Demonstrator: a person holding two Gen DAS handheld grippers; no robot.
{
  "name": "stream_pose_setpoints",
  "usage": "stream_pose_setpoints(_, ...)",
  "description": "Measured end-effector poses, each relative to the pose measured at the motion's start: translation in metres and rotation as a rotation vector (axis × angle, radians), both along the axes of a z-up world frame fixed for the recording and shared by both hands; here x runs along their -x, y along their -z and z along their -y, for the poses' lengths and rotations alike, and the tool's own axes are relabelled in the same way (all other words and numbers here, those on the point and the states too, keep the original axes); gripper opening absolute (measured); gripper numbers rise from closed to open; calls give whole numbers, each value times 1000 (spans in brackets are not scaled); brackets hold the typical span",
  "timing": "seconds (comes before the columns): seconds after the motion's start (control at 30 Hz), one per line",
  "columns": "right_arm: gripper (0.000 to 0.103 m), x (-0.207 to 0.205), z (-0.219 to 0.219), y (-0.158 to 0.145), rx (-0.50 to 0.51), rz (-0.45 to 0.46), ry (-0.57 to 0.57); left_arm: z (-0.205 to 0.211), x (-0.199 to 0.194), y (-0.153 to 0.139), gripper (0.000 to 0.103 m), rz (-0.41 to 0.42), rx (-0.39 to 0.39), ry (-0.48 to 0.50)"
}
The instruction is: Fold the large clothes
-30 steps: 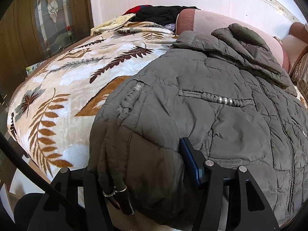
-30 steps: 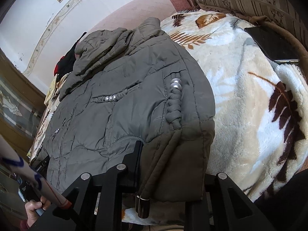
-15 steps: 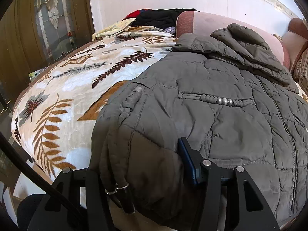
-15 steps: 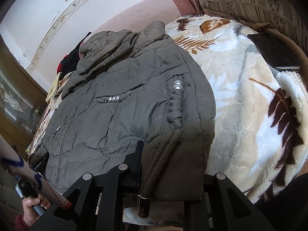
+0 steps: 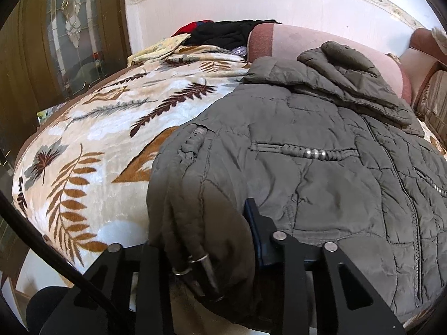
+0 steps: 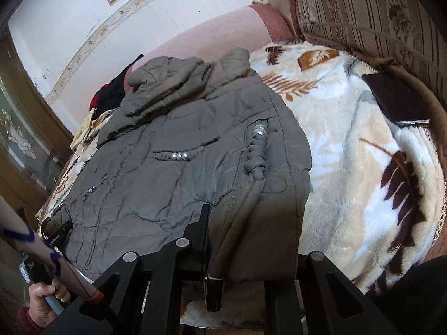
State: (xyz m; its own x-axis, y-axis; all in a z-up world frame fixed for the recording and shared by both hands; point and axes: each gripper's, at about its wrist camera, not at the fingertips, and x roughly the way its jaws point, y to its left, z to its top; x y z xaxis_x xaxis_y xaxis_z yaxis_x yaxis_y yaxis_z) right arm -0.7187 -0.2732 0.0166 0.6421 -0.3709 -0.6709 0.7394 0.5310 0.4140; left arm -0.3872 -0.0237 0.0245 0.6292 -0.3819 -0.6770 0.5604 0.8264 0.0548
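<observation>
A grey-green quilted jacket (image 5: 307, 153) lies flat on a bed, hood toward the far wall; it also shows in the right wrist view (image 6: 181, 153). My left gripper (image 5: 206, 240) is shut on the jacket's near left hem corner, with the drawcord toggle (image 5: 206, 276) hanging between the fingers. My right gripper (image 6: 251, 240) is shut on the near right hem corner, with a cord end (image 6: 213, 293) hanging below. Both hem corners are bunched in the jaws.
A leaf-patterned plush blanket (image 5: 97, 145) covers the bed. Dark and red clothes (image 5: 223, 33) lie at the far end by a pink bolster (image 5: 293, 42). A dark tablet (image 6: 396, 100) lies at the bed's right edge beside a striped cushion (image 6: 363, 8). A glass-panelled door (image 5: 69, 28) stands at the left.
Both grippers, still holding the hem corners, have tilted a little so the far wall shows more. The jacket lies much as before.
</observation>
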Motion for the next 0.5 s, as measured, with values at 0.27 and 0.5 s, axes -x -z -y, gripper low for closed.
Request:
stream_pose_setpoints(0.27, 17, 4, 1, 2, -19, -1, 10, -4, -2, -2, 30, -15, 12, 2)
stream_pose_setpoints(0.5, 17, 4, 1, 2, -20, 1, 10, -4, -2, -1, 30, -16, 13, 2)
